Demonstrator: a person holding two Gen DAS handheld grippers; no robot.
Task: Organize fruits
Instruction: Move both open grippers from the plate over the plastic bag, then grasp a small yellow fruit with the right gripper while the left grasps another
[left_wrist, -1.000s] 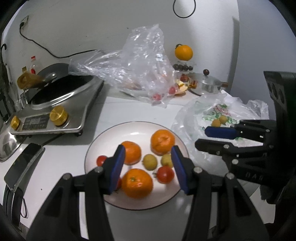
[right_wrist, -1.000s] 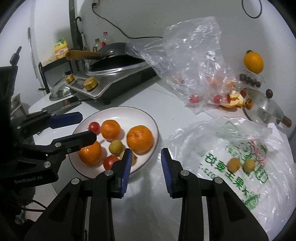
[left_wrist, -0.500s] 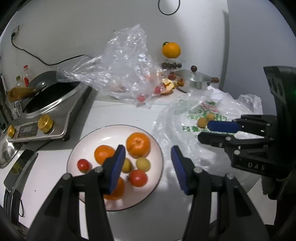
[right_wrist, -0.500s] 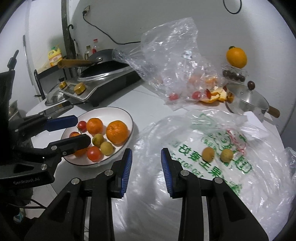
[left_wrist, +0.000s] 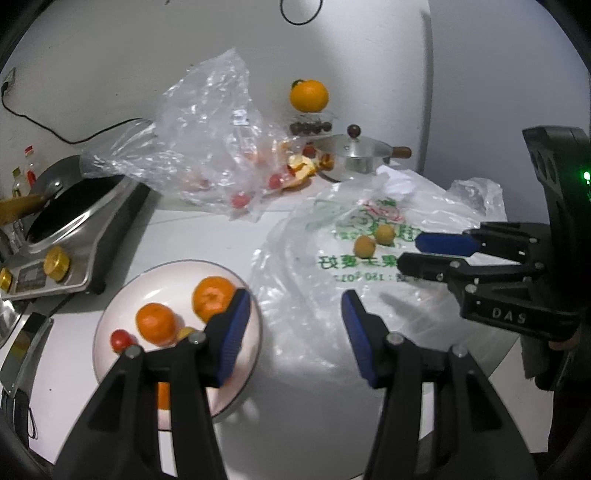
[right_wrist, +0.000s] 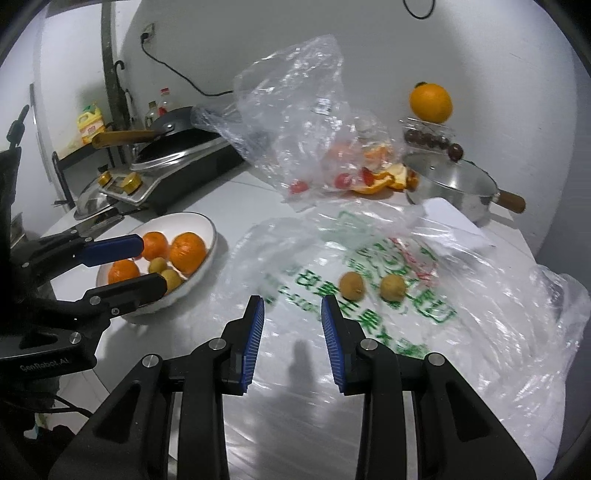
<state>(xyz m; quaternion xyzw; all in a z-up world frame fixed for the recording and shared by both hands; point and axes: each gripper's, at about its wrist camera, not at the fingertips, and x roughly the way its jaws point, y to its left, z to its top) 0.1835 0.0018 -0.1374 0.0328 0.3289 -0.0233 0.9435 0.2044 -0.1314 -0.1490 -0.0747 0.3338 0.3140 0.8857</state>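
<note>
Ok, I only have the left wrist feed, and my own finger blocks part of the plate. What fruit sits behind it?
Observer: The right wrist view shows two small yellow-green fruits lying side by side on the white plate, in among three mandarins.
Operator: And is the right gripper carrying anything? I only see it side-on.
Observer: No. The right gripper is open with nothing between its fingers. It hangs over the printed plastic bag, short of the two small brown fruits lying on it.
</note>
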